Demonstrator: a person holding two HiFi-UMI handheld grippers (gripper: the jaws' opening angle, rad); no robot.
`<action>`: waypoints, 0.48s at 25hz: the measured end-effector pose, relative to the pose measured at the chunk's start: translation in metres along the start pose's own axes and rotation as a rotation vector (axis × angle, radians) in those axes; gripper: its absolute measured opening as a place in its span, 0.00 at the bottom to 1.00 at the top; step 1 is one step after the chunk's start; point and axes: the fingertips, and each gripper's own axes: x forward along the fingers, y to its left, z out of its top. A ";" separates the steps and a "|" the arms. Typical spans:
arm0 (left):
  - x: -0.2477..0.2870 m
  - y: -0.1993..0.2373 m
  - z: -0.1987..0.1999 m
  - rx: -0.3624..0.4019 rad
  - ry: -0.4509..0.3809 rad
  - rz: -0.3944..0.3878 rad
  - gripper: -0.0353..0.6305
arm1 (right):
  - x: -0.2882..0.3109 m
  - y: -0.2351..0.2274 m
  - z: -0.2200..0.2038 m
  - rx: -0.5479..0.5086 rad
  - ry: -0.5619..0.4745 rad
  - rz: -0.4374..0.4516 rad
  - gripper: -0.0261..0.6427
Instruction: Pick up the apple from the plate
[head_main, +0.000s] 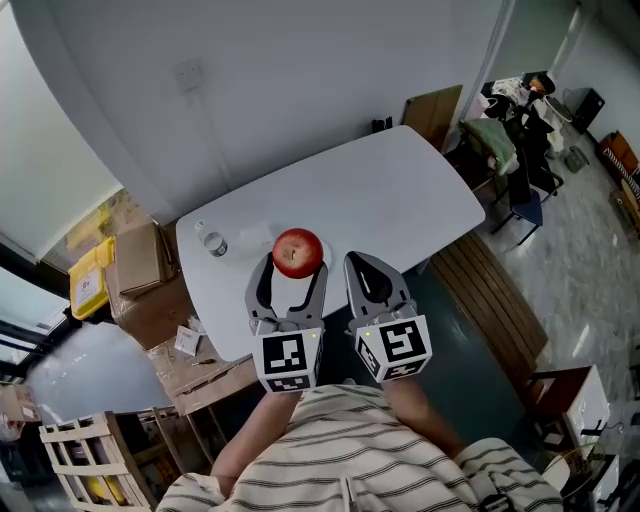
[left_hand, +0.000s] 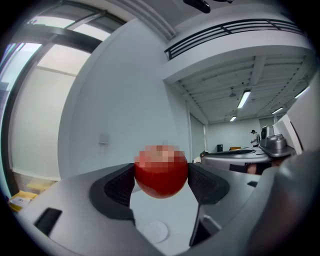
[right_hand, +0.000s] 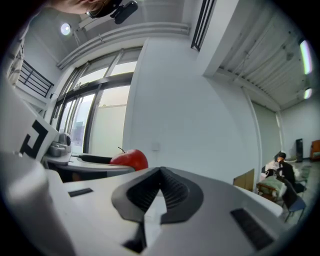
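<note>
Head view looks down on a white desk (head_main: 400, 190) set against a pale wall, with both claws held out level over its near edge. The left claw (head_main: 295, 265) grips the red apple (head_main: 297, 250). Its 2 jaws stand wide, 1 on each side of the fruit, and the apple hangs in the air above the desk.

From the left gripper view, the dark ribbed pads (left_hand: 121, 186) press on the apple's flanks. The small white plate (left_hand: 154, 231) lies on the desk below, well apart from the fruit.

The right claw (head_main: 362, 262) sits just beside the left one. Its jaws are closed tip to tip with nothing between them, and the right gripper view shows the 2 pads meeting.

A small clear container (head_main: 212, 242) stands on the desk to the left of the apple. Cardboard boxes (head_main: 140, 262) are piled on the floor past the desk's left end. The person's striped shirt (head_main: 340, 450) fills the bottom of the head view.
</note>
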 end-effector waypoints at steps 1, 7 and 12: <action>0.000 -0.001 0.001 0.000 0.000 -0.002 0.56 | 0.000 -0.001 0.000 0.000 0.000 0.001 0.04; 0.001 -0.001 0.006 0.008 -0.013 0.011 0.56 | 0.001 -0.004 0.002 0.001 -0.013 0.010 0.04; -0.002 0.003 0.005 0.012 -0.020 0.026 0.56 | 0.002 -0.002 0.002 0.000 -0.022 0.019 0.04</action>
